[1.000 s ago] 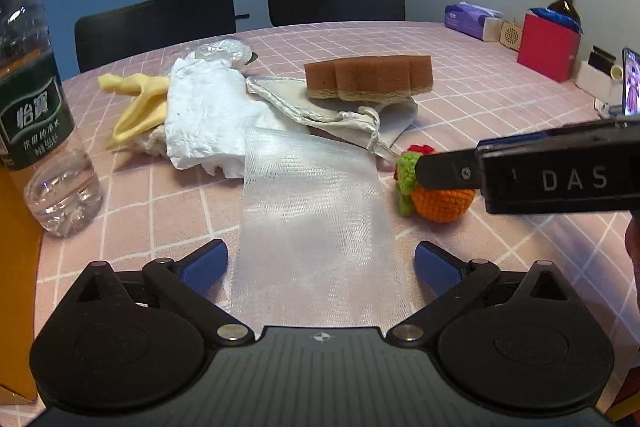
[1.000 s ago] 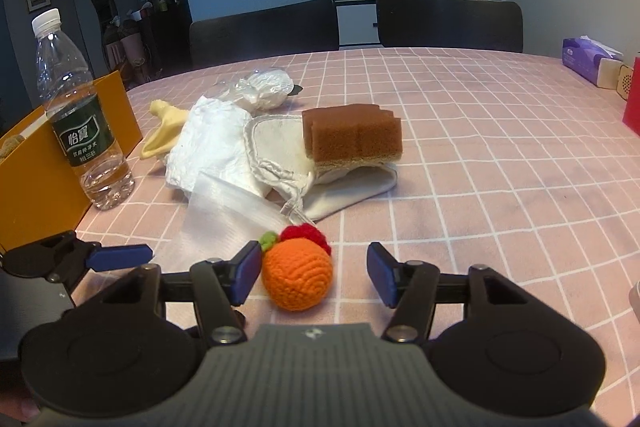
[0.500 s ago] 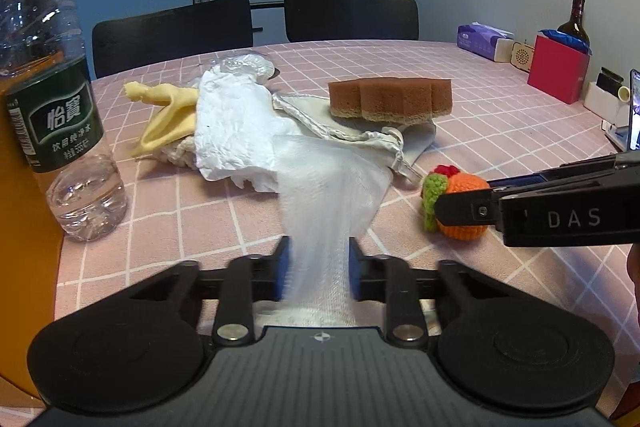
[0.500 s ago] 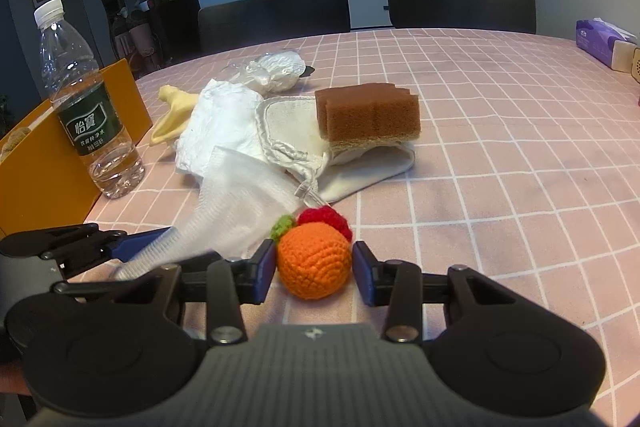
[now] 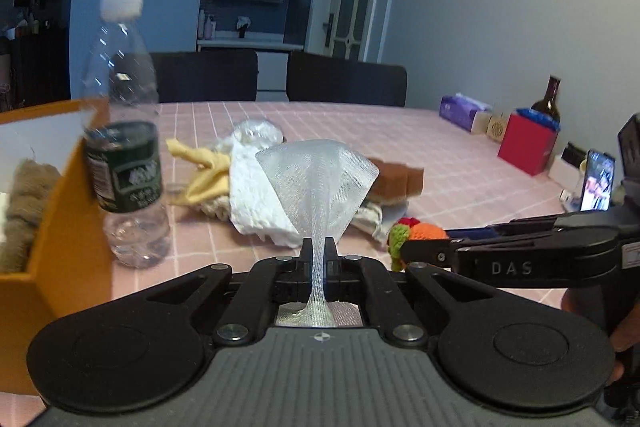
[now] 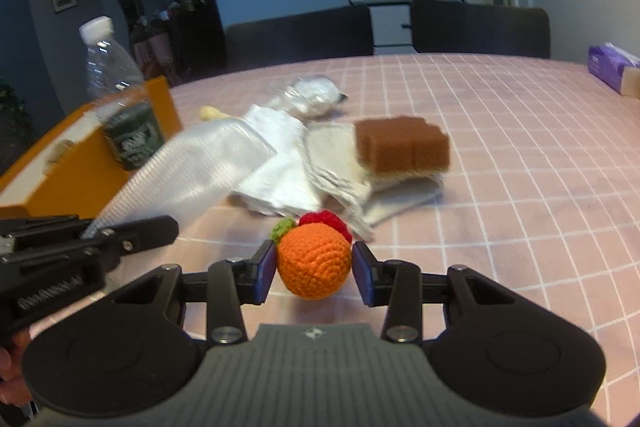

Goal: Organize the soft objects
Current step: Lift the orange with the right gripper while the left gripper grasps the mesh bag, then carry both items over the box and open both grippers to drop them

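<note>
My left gripper (image 5: 319, 259) is shut on a white mesh bag (image 5: 318, 179), which fans out above the jaws, lifted off the table. It also shows in the right wrist view (image 6: 192, 175). My right gripper (image 6: 314, 267) is shut on an orange crocheted ball (image 6: 314, 261) with red and green tufts, held just above the pink checked tablecloth (image 6: 520, 187). A brown sponge (image 6: 402, 147) lies on a beige cloth pouch (image 6: 340, 163), beside white paper towel (image 6: 276, 179) and a yellow cloth (image 5: 204, 171).
An orange box (image 5: 60, 227) with a brown soft item inside stands at the left. A water bottle (image 5: 124, 131) stands beside it. A crumpled plastic wrap (image 6: 312, 95) lies farther back. A tissue box (image 5: 464, 111), red box (image 5: 526, 143) and phone (image 5: 596, 183) stand at the right.
My left gripper closed on the mesh bag and lifted it off the table. My right gripper closed on the orange ball and raised it slightly.
</note>
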Tool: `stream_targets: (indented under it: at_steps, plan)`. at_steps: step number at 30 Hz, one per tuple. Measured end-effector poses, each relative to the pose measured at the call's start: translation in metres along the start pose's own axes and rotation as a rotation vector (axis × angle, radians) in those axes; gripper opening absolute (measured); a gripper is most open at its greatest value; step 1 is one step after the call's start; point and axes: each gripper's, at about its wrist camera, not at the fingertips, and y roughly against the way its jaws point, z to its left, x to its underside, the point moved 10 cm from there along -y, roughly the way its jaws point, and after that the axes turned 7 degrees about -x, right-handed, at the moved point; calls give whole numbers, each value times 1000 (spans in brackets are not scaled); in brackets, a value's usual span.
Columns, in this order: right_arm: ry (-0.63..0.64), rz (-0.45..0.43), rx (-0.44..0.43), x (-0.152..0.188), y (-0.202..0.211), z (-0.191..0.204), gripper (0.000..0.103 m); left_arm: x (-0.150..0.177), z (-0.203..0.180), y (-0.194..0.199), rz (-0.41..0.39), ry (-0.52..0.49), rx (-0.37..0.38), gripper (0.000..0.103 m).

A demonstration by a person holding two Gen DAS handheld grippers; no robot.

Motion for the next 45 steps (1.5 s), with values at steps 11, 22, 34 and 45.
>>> stream_targets:
  at_steps: [11, 22, 34, 45]
  plan:
    - [171, -64, -150, -45, 18, 90, 41, -43, 68, 80, -84, -25, -69, 3]
    - [360, -83, -289, -77, 4, 197, 41, -62, 149, 96, 45, -85, -205, 3]
    - [524, 36, -365, -94, -61, 267, 41, -52, 214, 59, 266, -103, -169, 3]
    - [645, 182, -276, -93, -137, 286, 41, -37, 248, 20, 396, -251, -257, 3]
